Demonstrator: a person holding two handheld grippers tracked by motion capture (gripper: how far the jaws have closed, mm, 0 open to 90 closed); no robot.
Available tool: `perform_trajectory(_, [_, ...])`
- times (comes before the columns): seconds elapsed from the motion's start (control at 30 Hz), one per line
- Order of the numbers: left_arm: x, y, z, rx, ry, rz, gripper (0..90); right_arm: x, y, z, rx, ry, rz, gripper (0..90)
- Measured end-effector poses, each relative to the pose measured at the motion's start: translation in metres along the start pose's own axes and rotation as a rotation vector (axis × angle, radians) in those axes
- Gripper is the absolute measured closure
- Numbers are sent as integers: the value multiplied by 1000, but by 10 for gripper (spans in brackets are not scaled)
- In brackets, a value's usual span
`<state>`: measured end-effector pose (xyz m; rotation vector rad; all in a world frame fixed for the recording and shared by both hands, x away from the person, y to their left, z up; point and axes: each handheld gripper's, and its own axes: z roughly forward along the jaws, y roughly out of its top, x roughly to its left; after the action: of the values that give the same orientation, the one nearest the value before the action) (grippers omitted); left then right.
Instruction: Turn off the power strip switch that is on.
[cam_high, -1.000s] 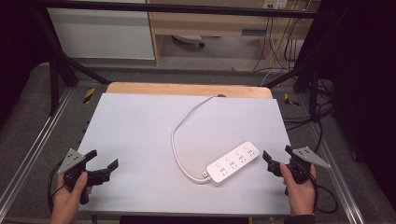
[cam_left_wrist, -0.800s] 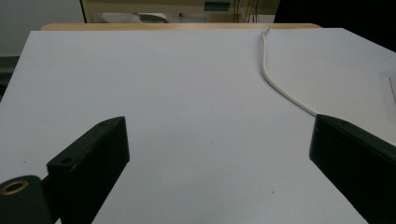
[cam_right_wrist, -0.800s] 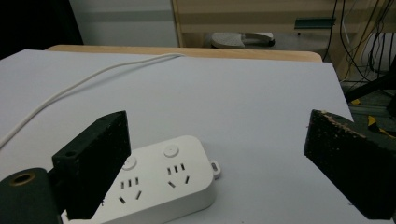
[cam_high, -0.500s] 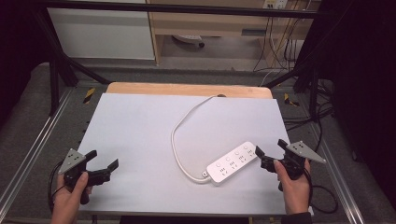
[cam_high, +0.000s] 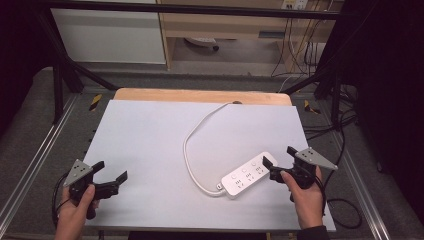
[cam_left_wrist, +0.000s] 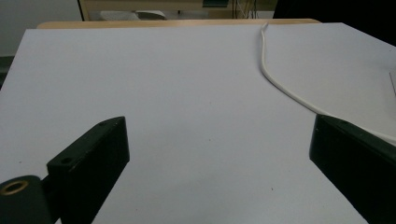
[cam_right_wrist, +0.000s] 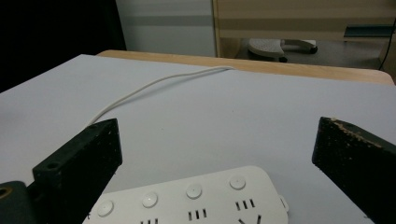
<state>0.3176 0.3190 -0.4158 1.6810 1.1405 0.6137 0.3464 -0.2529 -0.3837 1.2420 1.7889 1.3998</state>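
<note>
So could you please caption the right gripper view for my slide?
Open right gripper poised over a white power strip.

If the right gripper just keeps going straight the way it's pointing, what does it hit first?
Most likely the white plastic power strip: it lies just ahead of the right gripper, below its open jaws. The gripper's height above the strip is unclear.

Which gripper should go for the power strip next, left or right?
Right, most likely. The right gripper is open and right at the near end of the power strip, which lies between its jaws in the right gripper view. The left gripper is open too, but far across the white mat.
</note>
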Motion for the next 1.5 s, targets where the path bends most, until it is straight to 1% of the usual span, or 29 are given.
perform_trajectory(0.07, [0,0,0,2,-3,-1,49,1,0,1,2,2,-2,21])
perform_trajectory(0.23, [0,0,1,4,-1,0,49,9,1,7,15,20,-22,33])
perform_trajectory(0.37, [0,0,1,4,0,0,49,15,1,11,25,43,-34,87])
perform_trajectory(0.4, [0,0,1,4,0,2,49,16,1,13,28,48,-36,112])
perform_trajectory(0.43, [0,0,1,6,1,3,49,18,1,13,33,57,-45,166])
perform_trajectory(0.47, [-1,0,1,6,1,3,49,20,1,14,31,64,-57,189])
perform_trajectory(0.5, [-1,0,1,6,1,4,49,21,1,15,34,69,-56,203])
perform_trajectory(0.77, [-1,0,1,8,0,4,49,34,-5,24,53,129,-105,511])
perform_trajectory(0.83, [-1,-1,1,9,0,1,49,35,-6,25,53,132,-118,599])
perform_trajectory(0.93, [-1,-1,2,10,-2,1,49,36,-9,26,54,152,-119,713])
perform_trajectory(1.03, [-2,-1,2,13,-3,1,49,36,-13,28,65,159,-125,789])
perform_trajectory(1.07, [-2,-1,2,12,-2,2,49,36,-13,28,65,159,-125,789])
perform_trajectory(1.1, [-2,-1,2,13,-2,3,49,37,-15,30,75,167,-130,823])
perform_trajectory(1.2, [-2,-1,2,13,-4,5,49,39,-18,31,85,176,-133,854])
perform_trajectory(1.27, [-3,-1,2,11,-5,6,49,40,-21,33,99,180,-129,865])
perform_trajectory(1.5, [-3,-1,3,13,-10,10,49,43,-25,40,139,176,-122,884])
